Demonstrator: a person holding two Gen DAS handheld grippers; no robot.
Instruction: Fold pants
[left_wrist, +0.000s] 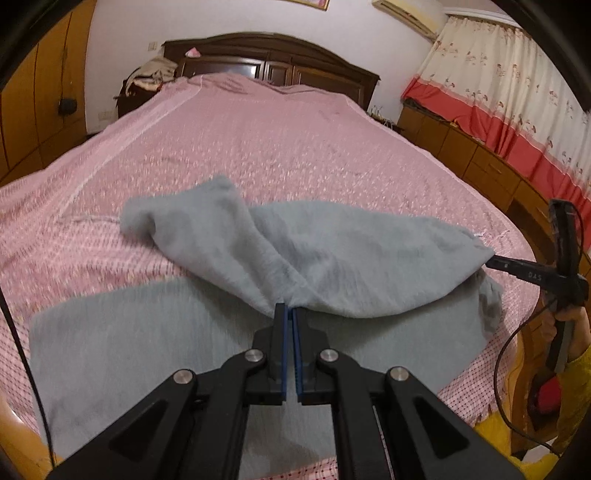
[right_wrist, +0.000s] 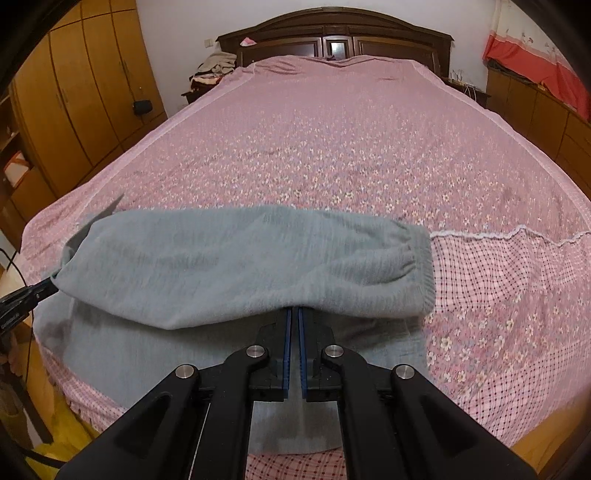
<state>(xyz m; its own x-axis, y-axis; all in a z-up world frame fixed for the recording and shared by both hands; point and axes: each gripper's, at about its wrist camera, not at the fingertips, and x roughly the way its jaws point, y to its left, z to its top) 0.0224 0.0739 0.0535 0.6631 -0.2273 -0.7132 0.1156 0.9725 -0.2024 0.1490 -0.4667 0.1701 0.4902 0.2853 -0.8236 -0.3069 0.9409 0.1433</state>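
Observation:
Grey fleece pants (left_wrist: 332, 258) lie at the near end of a pink bed (left_wrist: 258, 147). My left gripper (left_wrist: 290, 308) is shut on an edge of the pants and holds a raised fold over the lower layer (left_wrist: 129, 350). My right gripper (right_wrist: 294, 310) is shut on the pants (right_wrist: 240, 266) too, near the elastic cuffed end (right_wrist: 424, 273). The lifted part hangs between both grippers above the flat layer (right_wrist: 147, 358). The right gripper also shows in the left wrist view (left_wrist: 491, 262), and the left gripper in the right wrist view (right_wrist: 51, 284).
A dark wooden headboard (right_wrist: 332, 33) stands at the far end. Wooden wardrobes (right_wrist: 74, 92) line the left, low cabinets and a red-and-cream curtain (left_wrist: 517, 110) the right. Clothes (right_wrist: 214, 70) are piled by the headboard. A cable (left_wrist: 509, 350) hangs by the person's hand.

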